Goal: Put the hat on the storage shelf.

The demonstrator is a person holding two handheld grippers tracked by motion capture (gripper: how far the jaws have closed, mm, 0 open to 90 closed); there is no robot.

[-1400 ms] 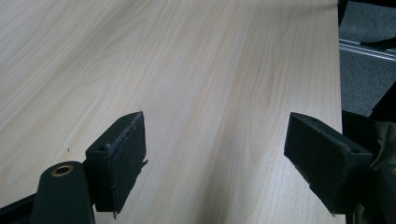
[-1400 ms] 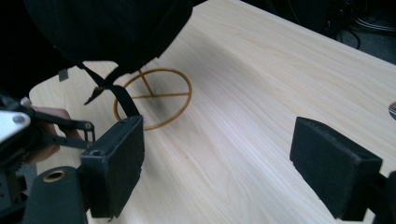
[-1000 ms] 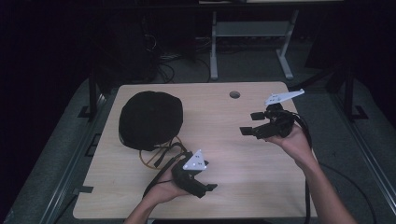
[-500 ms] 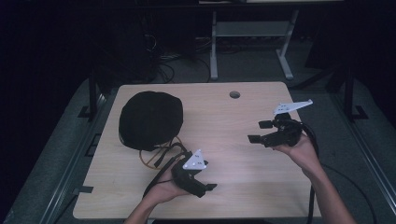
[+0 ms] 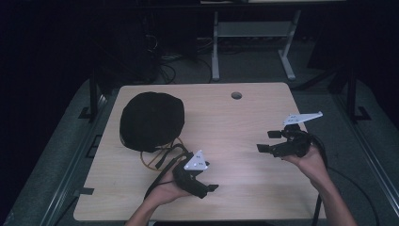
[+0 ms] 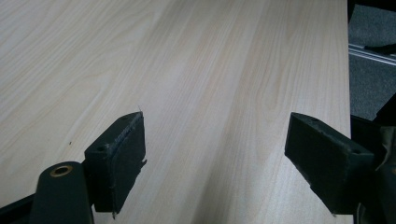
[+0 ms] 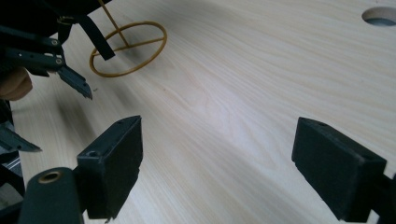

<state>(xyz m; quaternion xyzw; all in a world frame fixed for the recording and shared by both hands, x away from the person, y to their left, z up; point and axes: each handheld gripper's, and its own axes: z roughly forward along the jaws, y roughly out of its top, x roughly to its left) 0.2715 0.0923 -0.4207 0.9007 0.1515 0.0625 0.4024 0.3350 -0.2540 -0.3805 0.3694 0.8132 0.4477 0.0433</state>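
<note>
- We see the left gripper (image 5: 207,181) low on the near side of the wooden table (image 5: 226,122), held in the person's left hand (image 5: 164,190), with its grey three-cornered plate on top and its jaws pointing toward the right side of the table.
- In the left gripper view its two black jaws stand wide apart, with only bare tabletop (image 6: 196,70) between them; it grips nothing.
- We see the right gripper (image 5: 268,142) near the right edge of the table, carried in the right hand (image 5: 310,162), its jaws turned leftward across the tabletop.
- In the right gripper view its jaws are likewise spread wide, with pale wood grain between them and nothing clamped.
- The round black hat (image 5: 151,120) lies on the left part of the table, beyond the left gripper and well apart from the right one.
- A thin yellow ring (image 5: 157,157) lies flat on the wood at the hat's near edge, just beside the left gripper; a black strap (image 7: 95,35) crosses it in the right gripper view, where the ring (image 7: 128,46) lies toward the upper left.
- We cannot tell whether the ring is joined to the hat.
- A round cable hole (image 5: 236,95) sits in the far part of the table, apart from both grippers.
</note>
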